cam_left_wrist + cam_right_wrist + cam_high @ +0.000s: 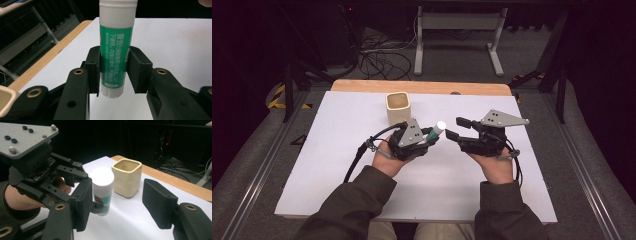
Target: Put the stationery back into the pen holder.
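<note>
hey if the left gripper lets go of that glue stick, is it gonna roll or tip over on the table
Probably yes. The glue stick is a smooth round tube, so on its side it would likely roll across the flat white table. Stood upright, its tall, narrow shape looks easy to tip. It seems stiff and light: the left gripper pinches its middle without denting it.

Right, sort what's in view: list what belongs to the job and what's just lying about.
In the job:
- glue stick, clamped in the left gripper
- right gripper, jaws apart beside it
- cream cup

Lying about:
- floor cables
- grey stand
</note>
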A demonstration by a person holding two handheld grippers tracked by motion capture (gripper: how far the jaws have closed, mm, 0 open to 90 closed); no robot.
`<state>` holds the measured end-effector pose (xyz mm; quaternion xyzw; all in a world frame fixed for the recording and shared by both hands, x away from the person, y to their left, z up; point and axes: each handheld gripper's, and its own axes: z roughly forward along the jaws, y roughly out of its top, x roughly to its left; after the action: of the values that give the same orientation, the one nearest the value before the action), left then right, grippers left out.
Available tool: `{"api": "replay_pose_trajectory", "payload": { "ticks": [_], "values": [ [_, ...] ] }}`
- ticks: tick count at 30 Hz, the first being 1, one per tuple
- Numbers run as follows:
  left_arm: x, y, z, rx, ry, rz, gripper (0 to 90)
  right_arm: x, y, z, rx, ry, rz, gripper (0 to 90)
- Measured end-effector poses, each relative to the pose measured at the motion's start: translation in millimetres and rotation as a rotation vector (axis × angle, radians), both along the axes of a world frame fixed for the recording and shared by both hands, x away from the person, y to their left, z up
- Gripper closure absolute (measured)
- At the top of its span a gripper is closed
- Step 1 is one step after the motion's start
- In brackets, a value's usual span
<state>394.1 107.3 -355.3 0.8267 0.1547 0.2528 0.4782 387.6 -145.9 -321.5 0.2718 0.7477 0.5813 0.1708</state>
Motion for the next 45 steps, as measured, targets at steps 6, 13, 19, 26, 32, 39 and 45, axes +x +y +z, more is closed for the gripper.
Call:
{"api": "replay_pose_trajectory", "payload": {
  "ticks": [6,13,19,26,32,39,45],
  "values": [
    [3.2,6.5,4.2,-0.042,0.007,0.011,65.4,-1.3,-4.9,-1.0,0.024,-0.014,-0.003,36.7],
    [8.3,15.4,9.1,-0.090,0.014,0.028,65.4,-2.4,-10.7,-3.4,0.037,-0.010,-0.012,32.7],
    [13.1,22.4,12.5,-0.138,0.024,0.045,65.4,-3.7,-15.2,-4.8,0.053,-0.011,-0.014,28.4],
    [19.3,30.9,15.8,-0.174,0.031,0.064,65.4,-4.4,-19.7,-7.5,0.066,-0.003,-0.017,23.0],
    [26.8,39.9,18.6,-0.221,0.043,0.088,65.4,-5.7,-21.7,-7.9,0.071,-0.007,-0.018,21.5],
    [35.7,50.4,21.7,-0.260,0.043,0.119,65.4,-6.2,-24.6,-8.7,0.085,-0.012,-0.019,18.4],
    [43.2,57.3,23.1,-0.285,0.038,0.146,65.4,-7.3,-28.1,-8.9,0.099,-0.022,-0.021,16.2]
  ]
}}
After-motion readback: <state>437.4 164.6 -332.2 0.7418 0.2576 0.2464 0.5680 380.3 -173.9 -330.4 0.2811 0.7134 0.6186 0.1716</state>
